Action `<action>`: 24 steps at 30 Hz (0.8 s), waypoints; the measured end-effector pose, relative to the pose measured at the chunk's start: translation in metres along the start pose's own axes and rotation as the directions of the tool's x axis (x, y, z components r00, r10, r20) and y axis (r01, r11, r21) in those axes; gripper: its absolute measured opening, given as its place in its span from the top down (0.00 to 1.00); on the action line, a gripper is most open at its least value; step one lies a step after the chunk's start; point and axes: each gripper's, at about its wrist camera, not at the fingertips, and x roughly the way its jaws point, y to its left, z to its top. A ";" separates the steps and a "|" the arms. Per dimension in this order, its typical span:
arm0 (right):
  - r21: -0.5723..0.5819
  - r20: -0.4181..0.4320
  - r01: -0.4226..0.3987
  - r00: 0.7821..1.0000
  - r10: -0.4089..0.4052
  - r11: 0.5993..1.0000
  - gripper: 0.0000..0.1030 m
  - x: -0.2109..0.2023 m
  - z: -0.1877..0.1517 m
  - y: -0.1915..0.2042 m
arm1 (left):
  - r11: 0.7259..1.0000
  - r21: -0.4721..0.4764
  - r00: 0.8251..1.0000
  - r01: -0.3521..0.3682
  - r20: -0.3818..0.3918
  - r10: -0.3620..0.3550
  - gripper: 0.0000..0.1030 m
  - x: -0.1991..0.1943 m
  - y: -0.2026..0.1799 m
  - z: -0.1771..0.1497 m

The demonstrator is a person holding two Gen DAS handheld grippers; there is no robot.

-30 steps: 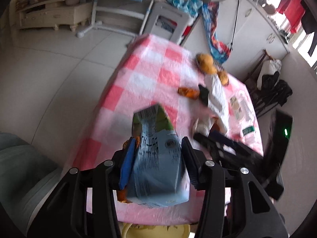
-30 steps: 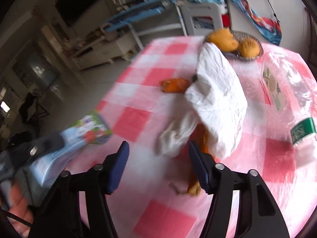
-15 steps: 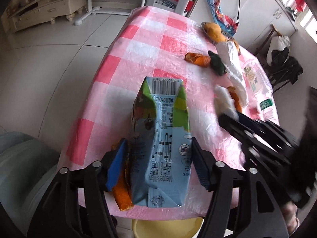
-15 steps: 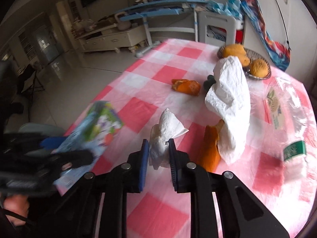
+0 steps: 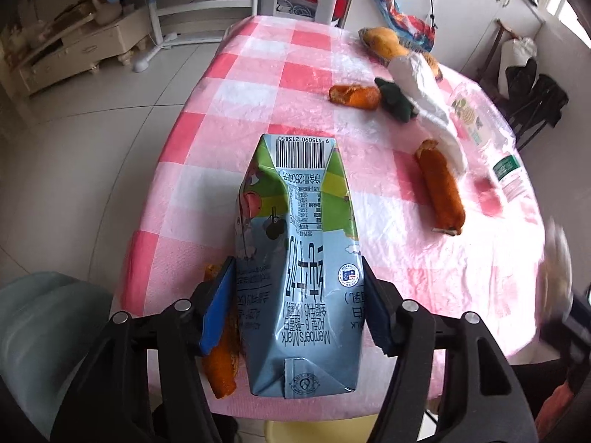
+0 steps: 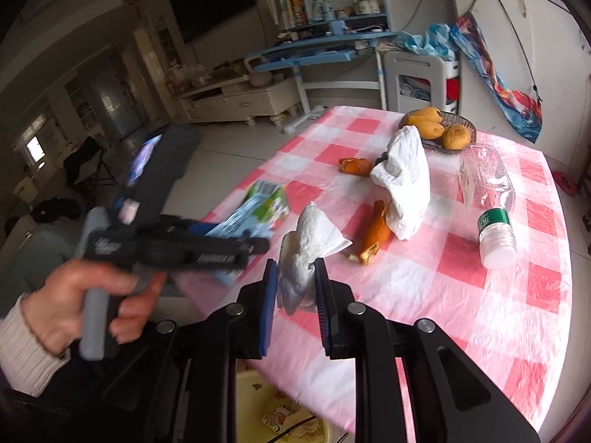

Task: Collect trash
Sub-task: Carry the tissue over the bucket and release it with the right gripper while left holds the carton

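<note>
Right gripper (image 6: 293, 280) now lifts the tissue (image 6: 306, 258) off the desk (image 6: 498, 313), jaws pinched on it, frame centre. Left gripper (image 5: 297, 302) jaws clamp the milk carton (image 5: 299, 258). Both ready for the yellow bin (image 6: 255, 398), bottom.

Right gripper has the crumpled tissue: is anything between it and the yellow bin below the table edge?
Nothing visible blocks it. The right gripper is shut on the crumpled tissue near the table's front edge, and the yellow bin sits open just below. The left gripper, holding the milk carton, is off to the side.
</note>
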 end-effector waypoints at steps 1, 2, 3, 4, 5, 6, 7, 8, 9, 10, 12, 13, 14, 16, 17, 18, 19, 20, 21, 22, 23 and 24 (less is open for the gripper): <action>-0.004 -0.002 -0.013 1.000 0.013 1.000 0.80 -0.002 -0.003 0.002 | 1.000 -0.009 1.000 0.004 0.019 -0.004 0.42 -0.004 0.002 0.001; -0.007 -0.006 -0.026 1.000 0.026 1.000 0.80 -0.004 -0.007 0.003 | 1.000 -0.017 0.999 0.009 0.034 -0.008 0.42 -0.008 0.003 0.002; -0.009 -0.012 -0.042 0.999 0.042 0.999 0.80 -0.005 -0.010 0.005 | 1.000 -0.026 0.999 0.014 0.049 -0.013 0.42 -0.011 0.005 0.002; -0.013 -0.024 -0.062 0.998 0.061 0.998 0.80 -0.004 -0.014 0.007 | 0.999 -0.040 0.998 0.021 0.067 -0.019 0.42 -0.016 0.008 0.003; -0.018 -0.044 -0.086 0.995 0.085 0.996 0.80 -0.001 -0.017 0.010 | 0.998 -0.051 0.997 0.026 0.079 -0.022 0.42 -0.019 0.010 0.004; -0.025 -0.059 -0.102 0.993 0.100 0.995 0.80 0.002 -0.019 0.013 | 0.998 -0.061 0.996 0.029 0.089 -0.023 0.42 -0.021 0.012 0.004; -0.039 -0.084 -0.121 0.990 0.117 0.992 0.80 0.007 -0.022 0.017 | 0.997 -0.074 0.995 0.036 0.098 -0.029 0.42 -0.023 0.014 0.005; -0.057 -0.120 -0.147 0.983 0.139 0.988 0.80 0.014 -0.025 0.024 | 0.995 -0.084 0.994 0.045 0.103 -0.036 0.42 -0.025 0.016 0.006; -0.068 -0.138 -0.161 0.979 0.151 0.985 0.80 0.017 -0.029 0.027 | 0.994 -0.091 0.994 0.052 0.105 -0.043 0.42 -0.026 0.017 0.006; -0.086 -0.171 -0.187 0.970 0.170 0.979 0.80 0.023 -0.033 0.033 | 0.994 -0.097 0.993 0.055 0.106 -0.045 0.42 -0.026 0.018 0.006; -0.113 -0.225 -0.224 0.955 0.195 0.968 0.80 0.033 -0.039 0.042 | 0.993 -0.101 0.993 0.056 0.105 -0.045 0.42 -0.026 0.019 0.007; -0.127 -0.256 -0.245 0.944 0.207 0.961 0.80 0.038 -0.042 0.047 | 0.993 -0.102 0.993 0.058 0.106 -0.047 0.42 -0.027 0.020 0.007; -0.142 -0.290 -0.266 0.932 0.217 0.953 0.80 0.044 -0.046 0.052 | 0.993 -0.102 0.993 0.059 0.107 -0.048 0.42 -0.027 0.020 0.007; -0.175 -0.359 -0.299 0.907 0.222 0.938 0.79 0.054 -0.056 0.063 | 0.993 -0.102 0.993 0.061 0.109 -0.050 0.42 -0.028 0.020 0.007; -0.186 -0.391 -0.311 0.894 0.220 0.932 0.78 0.058 -0.062 0.067 | 0.993 -0.103 0.993 0.063 0.110 -0.051 0.42 -0.028 0.020 0.007; -0.201 -0.438 -0.324 0.874 0.211 0.924 0.77 0.065 -0.069 0.073 | 0.993 -0.103 0.993 0.063 0.110 -0.052 0.42 -0.028 0.019 0.007; -0.215 -0.462 -0.326 0.865 0.198 0.921 0.74 0.068 -0.074 0.076 | 0.993 -0.102 0.992 0.065 0.110 -0.053 0.42 -0.028 0.020 0.007; -0.247 -0.478 -0.312 0.863 0.165 0.917 0.63 0.072 -0.080 0.080 | 0.993 -0.102 0.992 0.065 0.111 -0.054 0.42 -0.028 0.020 0.007; -0.261 -0.481 -0.305 0.864 0.151 0.916 0.59 0.074 -0.082 0.081 | 0.993 -0.102 0.992 0.066 0.111 -0.054 0.42 -0.029 0.020 0.007; -0.273 -0.487 -0.303 0.862 0.140 0.913 0.58 0.075 -0.084 0.082 | 0.993 -0.102 0.992 0.066 0.111 -0.055 0.42 -0.029 0.020 0.007; -0.275 -0.485 -0.299 0.864 0.137 0.914 0.57 0.075 -0.084 0.082 | 0.993 -0.102 0.992 0.067 0.111 -0.055 0.42 -0.029 0.020 0.007; -0.275 -0.474 -0.286 0.871 0.129 0.918 0.56 0.074 -0.082 0.080 | 0.993 -0.102 0.992 0.067 0.110 -0.055 0.42 -0.029 0.020 0.007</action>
